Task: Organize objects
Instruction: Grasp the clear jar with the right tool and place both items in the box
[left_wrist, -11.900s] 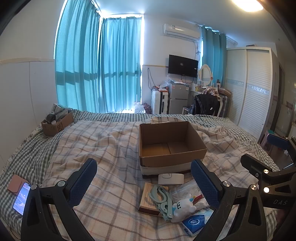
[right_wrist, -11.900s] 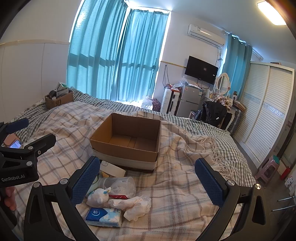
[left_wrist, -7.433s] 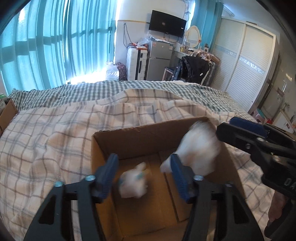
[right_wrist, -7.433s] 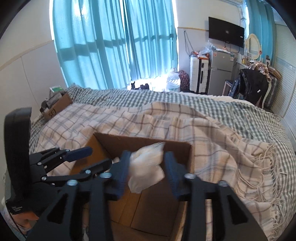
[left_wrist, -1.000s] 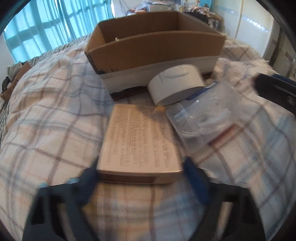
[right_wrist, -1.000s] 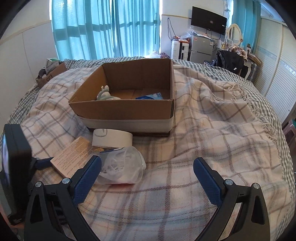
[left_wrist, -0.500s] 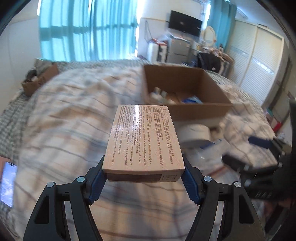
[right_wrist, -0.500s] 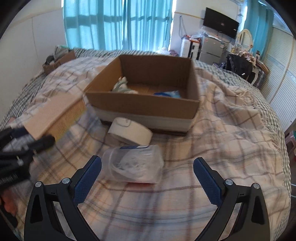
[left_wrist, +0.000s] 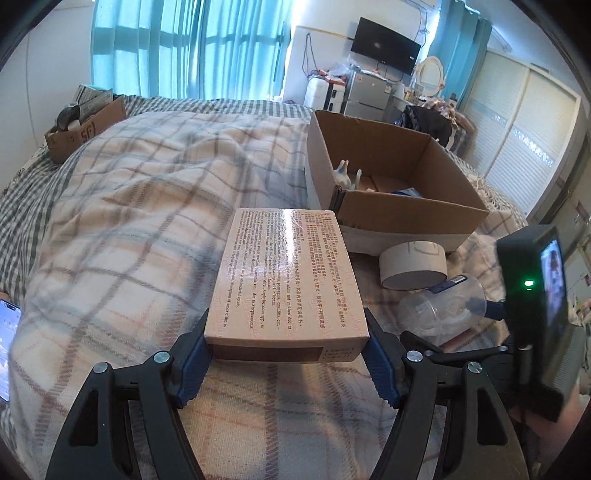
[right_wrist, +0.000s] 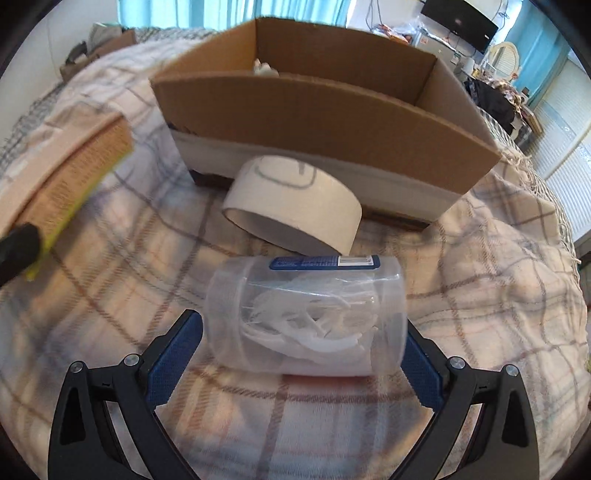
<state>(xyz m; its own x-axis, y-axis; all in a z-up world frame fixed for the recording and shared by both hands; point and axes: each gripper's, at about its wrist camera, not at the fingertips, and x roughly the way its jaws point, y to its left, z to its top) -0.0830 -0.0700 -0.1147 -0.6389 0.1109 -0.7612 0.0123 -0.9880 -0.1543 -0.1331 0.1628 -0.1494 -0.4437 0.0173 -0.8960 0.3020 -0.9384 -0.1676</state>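
My left gripper (left_wrist: 288, 360) is shut on a flat tan printed box (left_wrist: 288, 273) and holds it above the plaid blanket, left of the open cardboard box (left_wrist: 413, 210). The tan box also shows at the left of the right wrist view (right_wrist: 70, 162). My right gripper (right_wrist: 295, 354) is open, its blue pads either side of a clear plastic jar (right_wrist: 306, 314) that lies on its side on the blanket. The right pad is at the jar's end; a gap shows at the left pad. A white round container (right_wrist: 295, 206) lies between the jar and the cardboard box (right_wrist: 332, 110).
The cardboard box holds a small plush toy (left_wrist: 343, 173) and a blue pack (left_wrist: 406, 192). A small brown box of odds and ends (left_wrist: 85, 125) sits at the far left of the bed. A phone (left_wrist: 7, 354) lies at the left edge. Furniture lines the far wall.
My right gripper has dropped low and come up around the clear jar. My left gripper still holds the tan box aloft and has swung a little left of the cardboard box.
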